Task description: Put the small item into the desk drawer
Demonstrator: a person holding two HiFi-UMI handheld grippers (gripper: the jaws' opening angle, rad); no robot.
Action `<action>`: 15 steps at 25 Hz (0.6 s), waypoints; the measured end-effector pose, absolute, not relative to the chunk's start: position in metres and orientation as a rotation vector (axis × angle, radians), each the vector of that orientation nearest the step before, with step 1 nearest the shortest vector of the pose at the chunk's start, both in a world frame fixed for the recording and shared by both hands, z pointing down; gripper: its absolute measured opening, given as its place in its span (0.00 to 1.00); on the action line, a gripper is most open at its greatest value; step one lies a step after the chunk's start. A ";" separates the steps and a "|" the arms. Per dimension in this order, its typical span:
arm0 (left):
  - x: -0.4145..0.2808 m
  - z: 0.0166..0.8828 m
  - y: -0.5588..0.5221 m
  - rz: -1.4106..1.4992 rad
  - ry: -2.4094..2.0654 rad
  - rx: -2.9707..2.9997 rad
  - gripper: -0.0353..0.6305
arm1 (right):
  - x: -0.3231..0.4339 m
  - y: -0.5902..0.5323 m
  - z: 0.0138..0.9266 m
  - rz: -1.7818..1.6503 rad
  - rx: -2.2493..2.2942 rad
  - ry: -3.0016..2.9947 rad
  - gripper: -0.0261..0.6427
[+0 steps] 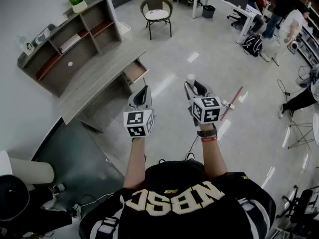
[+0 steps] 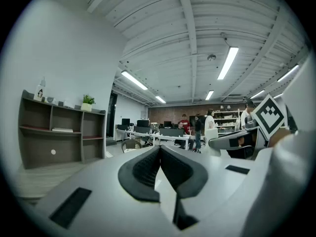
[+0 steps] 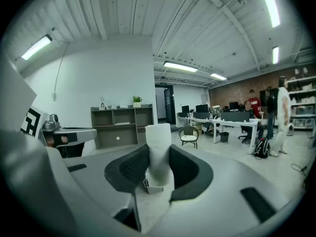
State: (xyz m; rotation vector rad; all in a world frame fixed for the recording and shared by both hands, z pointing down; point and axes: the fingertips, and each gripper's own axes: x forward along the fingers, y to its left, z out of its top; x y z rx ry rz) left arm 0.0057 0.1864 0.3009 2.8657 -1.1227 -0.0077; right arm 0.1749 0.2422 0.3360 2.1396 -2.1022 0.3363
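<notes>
Right gripper [image 3: 159, 157] clamped on small white item [image 3: 158, 135], upright between its pads | left gripper [image 2: 159, 152] closed, empty | drawer [image 1: 135, 72] open, well ahead-left — carry steady, lower inside, then release

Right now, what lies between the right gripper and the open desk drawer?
Only bare floor, by the head view: nothing stands between the right gripper, closed on the small white item, and the open drawer.

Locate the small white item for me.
The small white item is held upright in the jaws of the right gripper, centre-right in the head view, to the right of the open desk drawer.
</notes>
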 end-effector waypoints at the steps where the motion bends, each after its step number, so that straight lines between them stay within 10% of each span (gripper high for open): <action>1: 0.002 0.303 0.188 -0.007 -1.117 2.860 0.08 | 0.170 0.245 0.337 0.334 2.138 -2.101 0.24; 15: -0.028 0.346 0.186 0.156 -1.147 2.737 0.08 | 0.132 0.242 0.362 0.383 2.081 -2.111 0.25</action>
